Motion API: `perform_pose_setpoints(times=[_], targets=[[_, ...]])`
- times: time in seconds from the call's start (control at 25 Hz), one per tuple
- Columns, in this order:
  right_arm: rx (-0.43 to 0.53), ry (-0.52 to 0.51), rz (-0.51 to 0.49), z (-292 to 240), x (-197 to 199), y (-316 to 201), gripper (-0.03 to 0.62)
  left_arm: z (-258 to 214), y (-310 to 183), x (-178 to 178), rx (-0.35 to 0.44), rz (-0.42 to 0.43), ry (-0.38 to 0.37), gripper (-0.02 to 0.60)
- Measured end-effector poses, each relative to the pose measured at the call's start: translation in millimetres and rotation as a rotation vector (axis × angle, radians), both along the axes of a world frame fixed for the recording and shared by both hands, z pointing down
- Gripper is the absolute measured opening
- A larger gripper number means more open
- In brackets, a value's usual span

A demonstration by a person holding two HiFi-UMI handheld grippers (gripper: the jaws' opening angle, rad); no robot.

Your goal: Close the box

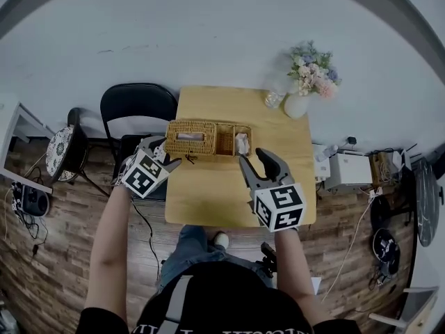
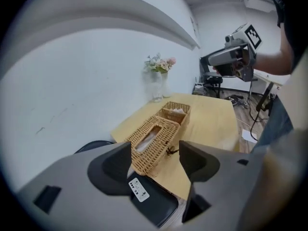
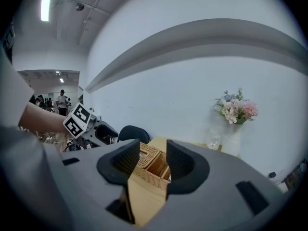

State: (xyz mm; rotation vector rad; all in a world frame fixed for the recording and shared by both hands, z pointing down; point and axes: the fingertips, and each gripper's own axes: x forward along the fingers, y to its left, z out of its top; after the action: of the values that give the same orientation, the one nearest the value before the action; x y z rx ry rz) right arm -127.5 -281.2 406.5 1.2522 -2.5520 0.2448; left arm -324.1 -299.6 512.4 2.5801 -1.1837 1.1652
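A long wicker box [image 1: 191, 138] lies across the far half of the wooden table [image 1: 215, 193]. Its slotted lid lies flat, with white tissue showing in the slot. Joined to its right end is an open-topped wicker compartment [image 1: 233, 141] holding white items. A small dark tie [image 1: 189, 158] hangs at the box's front. My left gripper [image 1: 163, 153] is open and empty just off the box's front left corner. In the left gripper view the box [image 2: 154, 141] lies beyond the open gripper [image 2: 155, 160]. My right gripper [image 1: 257, 162] is open and empty in front of the compartment. The box [image 3: 150, 163] shows between that gripper's [image 3: 153, 158] jaws.
A white vase of flowers [image 1: 309, 82] and a glass [image 1: 273, 97] stand at the table's far right corner. A black chair [image 1: 137, 110] is at the table's left side, with a cushioned stool [image 1: 62, 152] beyond it. A white appliance [image 1: 348, 169] sits on the floor at the right.
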Motion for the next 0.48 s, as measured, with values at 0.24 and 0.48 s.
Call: perform_pose_setpoints(times=[0.24, 0.48], targets=[[0.031, 0.008, -0.008, -10, 17, 18, 0.181, -48, 14, 14, 0.129, -0.148, 0.138, 0.298], [0.065, -0.014, 0.003, -22, 30, 28, 0.195, -100, 33, 7, 0.305, -0.365, 0.344, 0.299]])
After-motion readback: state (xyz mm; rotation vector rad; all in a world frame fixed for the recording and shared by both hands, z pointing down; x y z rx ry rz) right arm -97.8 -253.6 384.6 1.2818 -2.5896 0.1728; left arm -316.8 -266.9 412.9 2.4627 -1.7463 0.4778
